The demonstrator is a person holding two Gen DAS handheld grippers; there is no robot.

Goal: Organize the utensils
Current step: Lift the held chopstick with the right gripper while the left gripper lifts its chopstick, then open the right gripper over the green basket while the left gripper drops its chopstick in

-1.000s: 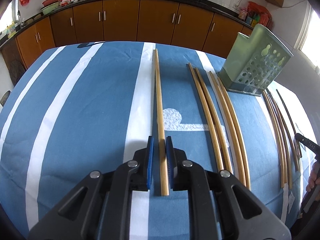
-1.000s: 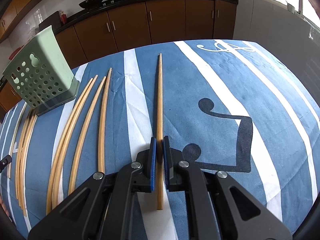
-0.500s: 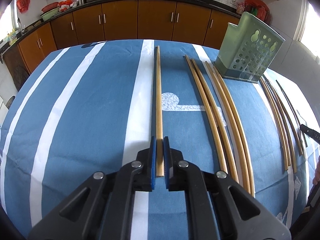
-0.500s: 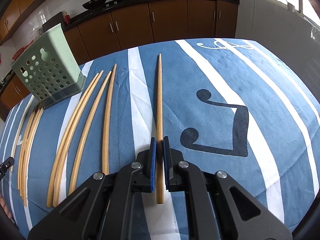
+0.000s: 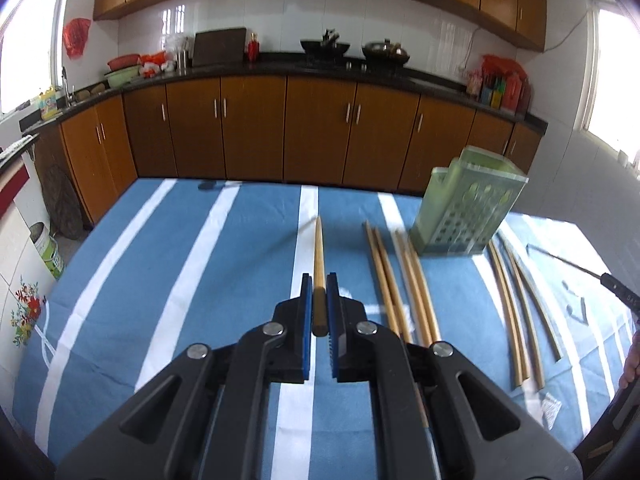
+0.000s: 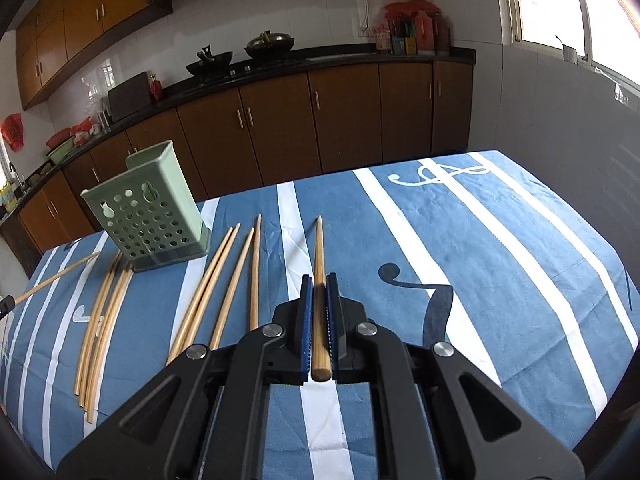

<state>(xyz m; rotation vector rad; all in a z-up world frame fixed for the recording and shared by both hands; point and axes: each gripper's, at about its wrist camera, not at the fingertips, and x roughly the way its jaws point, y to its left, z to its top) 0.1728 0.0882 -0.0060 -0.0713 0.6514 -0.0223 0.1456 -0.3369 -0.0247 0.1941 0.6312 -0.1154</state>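
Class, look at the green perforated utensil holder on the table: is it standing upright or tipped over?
Upright. The green utensil holder stands on its base on the blue striped tablecloth, open end up. Whether anything is inside cannot be told.

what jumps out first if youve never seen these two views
Each gripper, left and right, is shut on one wooden chopstick pointing ahead over the blue striped cloth. More chopsticks lie in rows beside a green holder standing at the cloth's far side.

Green holder (image 5: 466,210) blurred — a hand (image 5: 631,366) cut off at the edge.
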